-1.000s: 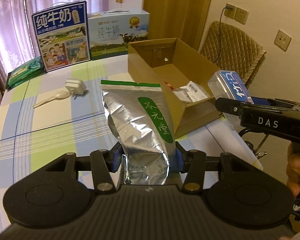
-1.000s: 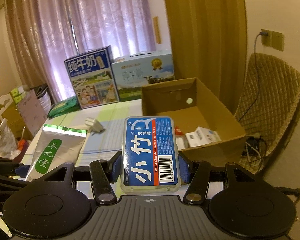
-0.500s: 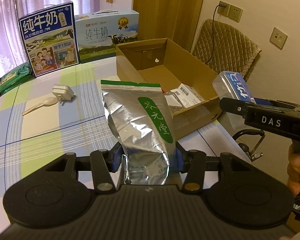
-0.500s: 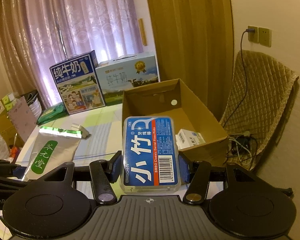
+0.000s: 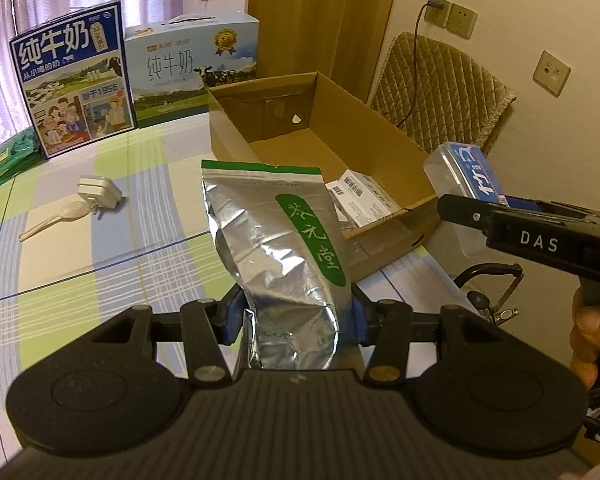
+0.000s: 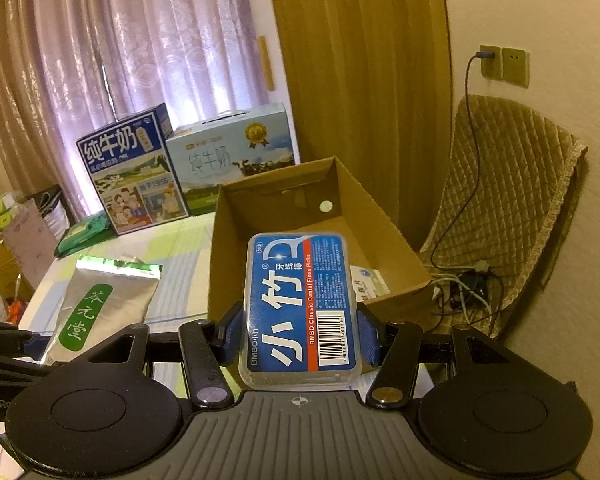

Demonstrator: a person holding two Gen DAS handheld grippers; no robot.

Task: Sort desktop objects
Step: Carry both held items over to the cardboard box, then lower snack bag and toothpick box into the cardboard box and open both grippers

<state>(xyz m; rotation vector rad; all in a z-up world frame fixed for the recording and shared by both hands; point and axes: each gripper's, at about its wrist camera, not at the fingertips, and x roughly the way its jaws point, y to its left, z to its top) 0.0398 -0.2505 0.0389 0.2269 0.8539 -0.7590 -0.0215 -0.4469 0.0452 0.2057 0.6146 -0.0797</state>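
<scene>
left hand-held gripper (image 5: 294,318) clamped on crinkled silver foil pouch (image 5: 278,248), green oval label, held upright above checked table (image 5: 80,256) | right hand-held gripper (image 6: 300,338) clamped on clear rigid plastic floss-pick box (image 6: 300,308), blue label, held near open corrugated cardboard box (image 6: 380,216) | small white cartons (image 5: 364,198) inside cardboard box

Foil pouch (image 5: 284,248) bottom hidden between the jaws, green packet (image 5: 4,160) cut by left edge, small boxes (image 5: 364,196) in the cardboard box (image 5: 380,136) partly behind pouch, their print too small to read, hand (image 5: 592,344) cut by right edge.
</scene>
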